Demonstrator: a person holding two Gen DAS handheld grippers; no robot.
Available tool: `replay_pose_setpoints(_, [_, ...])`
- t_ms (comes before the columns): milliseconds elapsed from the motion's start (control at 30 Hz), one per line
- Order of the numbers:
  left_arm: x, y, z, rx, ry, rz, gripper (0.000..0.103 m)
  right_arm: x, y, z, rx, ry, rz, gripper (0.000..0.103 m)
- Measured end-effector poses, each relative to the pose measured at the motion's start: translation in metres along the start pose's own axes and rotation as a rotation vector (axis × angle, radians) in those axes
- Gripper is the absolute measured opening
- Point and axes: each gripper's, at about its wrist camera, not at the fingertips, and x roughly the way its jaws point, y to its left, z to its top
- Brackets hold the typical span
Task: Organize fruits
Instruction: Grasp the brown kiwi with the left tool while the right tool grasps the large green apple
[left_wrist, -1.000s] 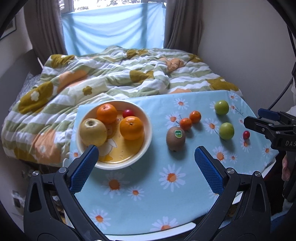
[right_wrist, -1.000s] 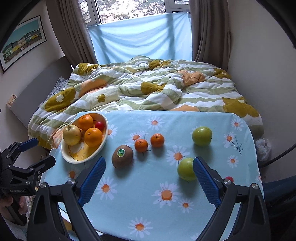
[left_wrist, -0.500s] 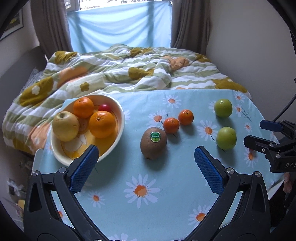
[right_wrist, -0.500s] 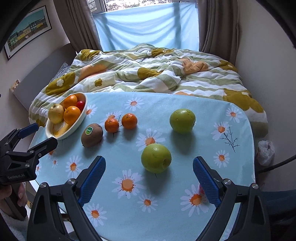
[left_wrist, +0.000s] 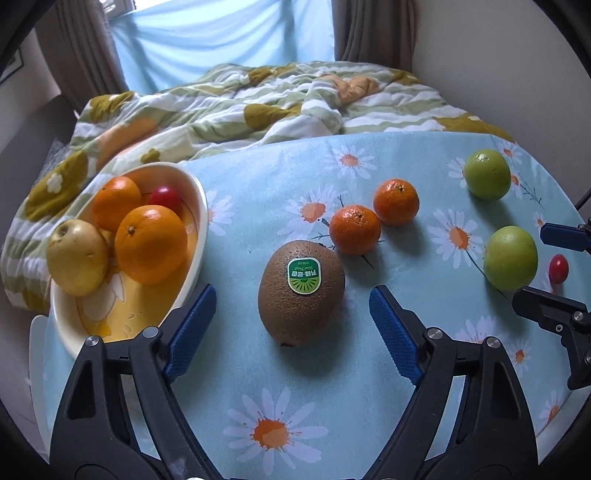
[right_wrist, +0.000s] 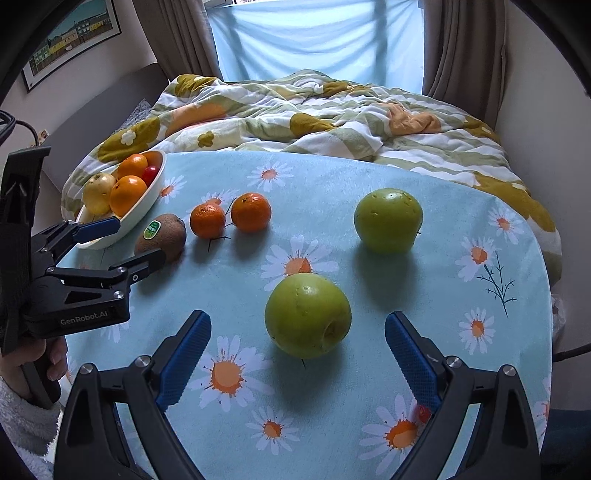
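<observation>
A brown kiwi (left_wrist: 301, 291) with a green sticker lies on the daisy tablecloth (left_wrist: 288, 387) just ahead of my left gripper (left_wrist: 291, 310). Its jaws are closing, one on each side of the kiwi, and the pads stand clear of it. A green apple (right_wrist: 307, 315) sits just ahead of my right gripper (right_wrist: 297, 332), which is open and not touching it. A cream bowl (left_wrist: 195, 236) at the left holds two oranges, a yellow apple and a small red fruit. Two mandarins (left_wrist: 354, 229) lie beyond the kiwi.
A second green apple (right_wrist: 388, 219) lies farther back on the right. A small red fruit (left_wrist: 557, 268) rests near the table's right edge. A rumpled quilt (right_wrist: 314, 118) covers the bed behind the table. A hand (right_wrist: 48, 365) holds the left gripper's handle.
Both grippers have come down and closer to the table. The kiwi now looms between the left fingers, which have narrowed. The near green apple has grown between the right fingers.
</observation>
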Motion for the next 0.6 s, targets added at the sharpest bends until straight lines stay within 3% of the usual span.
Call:
replay_pose_setpoints(67, [0.008, -0.001, 0.001, 0.012, 0.024, -0.001, 0.083, 0.005, 0.0, 0.0, -0.001, 0.008, 0.0, 0.094])
replay_pose_setpoints(300, [0.024, -0.003, 0.002, 0.037, 0.061, -0.013, 0.081, 0.015, 0.0, -0.001, -0.007, 0.026, -0.02, 0.094])
replay_pose_setpoints(600, [0.025, -0.003, 0.006, 0.043, 0.064, -0.047, 0.059, 0.025, -0.005, 0.001, 0.027, 0.044, -0.015, 0.088])
